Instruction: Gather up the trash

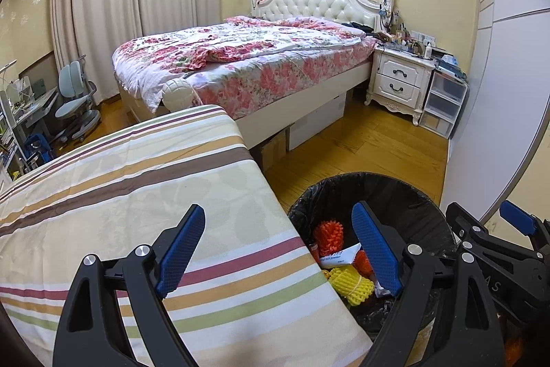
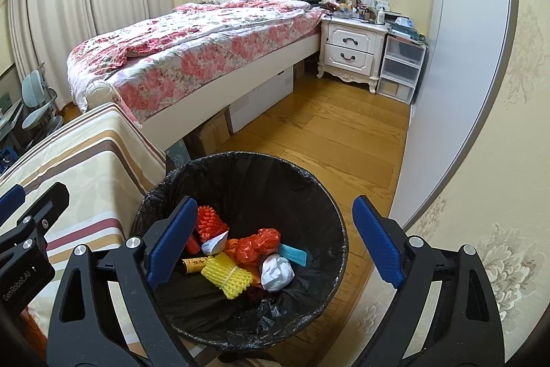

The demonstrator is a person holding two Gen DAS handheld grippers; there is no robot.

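A black-lined trash bin (image 2: 240,157) stands on the wood floor beside a table with a striped cloth (image 1: 137,195). Inside lie a yellow foam net (image 2: 227,277), an orange foam net (image 2: 209,222), an orange plastic bag (image 2: 257,245), crumpled white paper (image 2: 276,272), a blue card (image 2: 292,255) and a white packet (image 2: 215,243). My right gripper (image 2: 275,200) hangs open over the bin with nothing between its fingers. My left gripper (image 1: 278,208) is open and empty too, straddling the table's edge and the bin's rim (image 1: 343,181). No trash shows on the cloth.
A bed with a floral quilt (image 1: 240,57) stands beyond, with cardboard boxes (image 1: 275,147) under it. A white nightstand (image 1: 398,78) and clear plastic drawers (image 1: 443,102) sit at the back right. A white wardrobe door (image 2: 457,74) runs along the right. A desk chair (image 1: 74,95) is at the far left.
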